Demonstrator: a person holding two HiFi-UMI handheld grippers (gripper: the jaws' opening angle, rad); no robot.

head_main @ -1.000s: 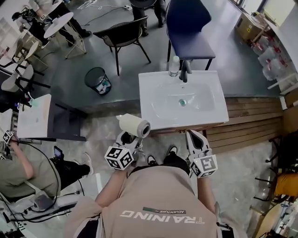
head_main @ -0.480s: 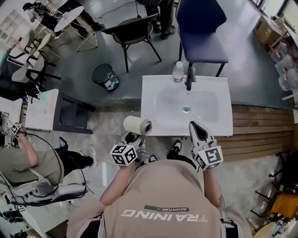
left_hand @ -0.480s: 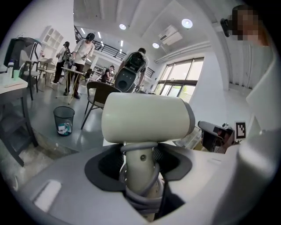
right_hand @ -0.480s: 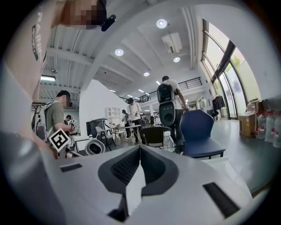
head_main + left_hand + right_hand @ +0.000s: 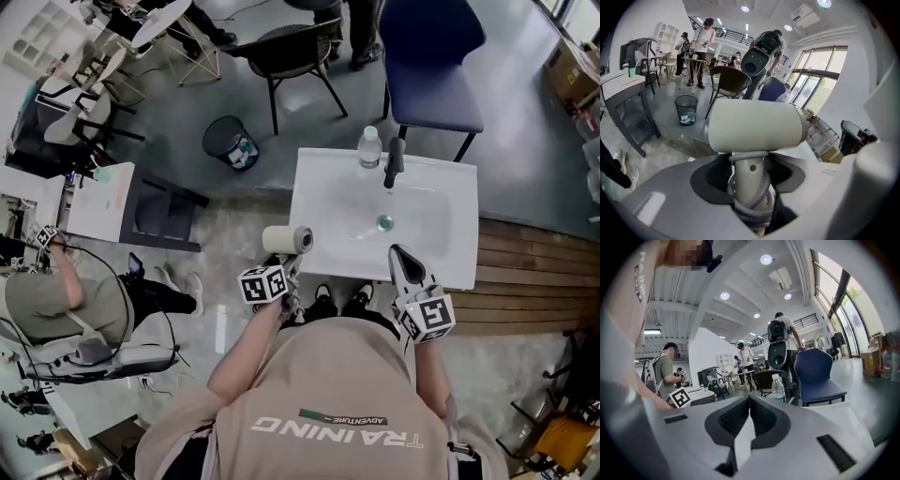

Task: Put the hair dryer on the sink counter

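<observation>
The hair dryer (image 5: 287, 240), a cream barrel on a short handle with a grey cord wound round it, is held at the front left corner of the white sink counter (image 5: 315, 208). My left gripper (image 5: 290, 266) is shut on the handle, with the barrel (image 5: 757, 126) lying across just above the jaws. In the left gripper view the pads clamp the handle (image 5: 751, 180) on both sides. My right gripper (image 5: 402, 253) reaches over the counter's front edge, right of the basin. It is shut and empty, its jaw tips (image 5: 749, 401) meeting.
A black faucet (image 5: 395, 161) and a clear water bottle (image 5: 370, 147) stand at the back of the sink. Behind it are a blue chair (image 5: 433, 66), a black chair (image 5: 300, 47) and a bin (image 5: 232, 143). People work at tables to the left.
The left gripper has sunk and tilted down with the hair dryer, closer to the sink's front left corner. The right gripper has moved forward over the sink's front edge.
</observation>
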